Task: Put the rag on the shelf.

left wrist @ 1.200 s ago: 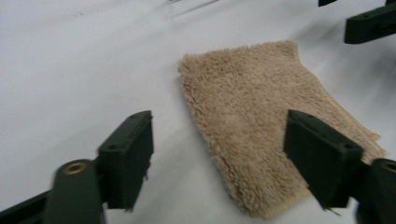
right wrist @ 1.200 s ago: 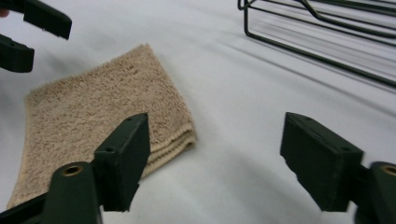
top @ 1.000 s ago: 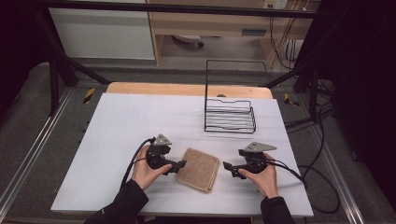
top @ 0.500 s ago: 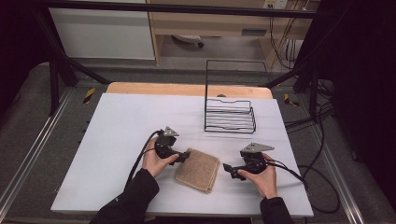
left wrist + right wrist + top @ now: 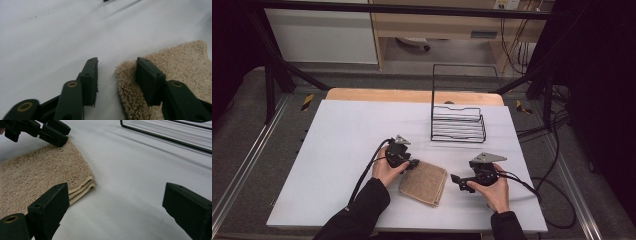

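A folded beige towel (image 5: 424,182) lies flat on the white table, near the front edge. My left gripper (image 5: 413,163) is at the towel's far left corner. In the left gripper view, my left gripper (image 5: 117,62) is open: one jaw rests over the towel (image 5: 175,60) and the other over bare table, so they straddle the towel's edge. To the towel's right, and apart from it, my right gripper (image 5: 455,179) points at it. The right gripper view shows my right gripper (image 5: 116,187) wide open, with the towel (image 5: 37,175) ahead and the left gripper (image 5: 61,137) at its far corner.
A black wire rack (image 5: 458,125) with a tall back frame stands on the table (image 5: 347,130) behind the right gripper; its base bars (image 5: 162,136) cross the right gripper view. Cables trail from both grippers. A wooden strip runs along the table's far edge.
My left gripper has moved right and forward, from the towel's left side up to its far left corner. The right gripper has barely moved.
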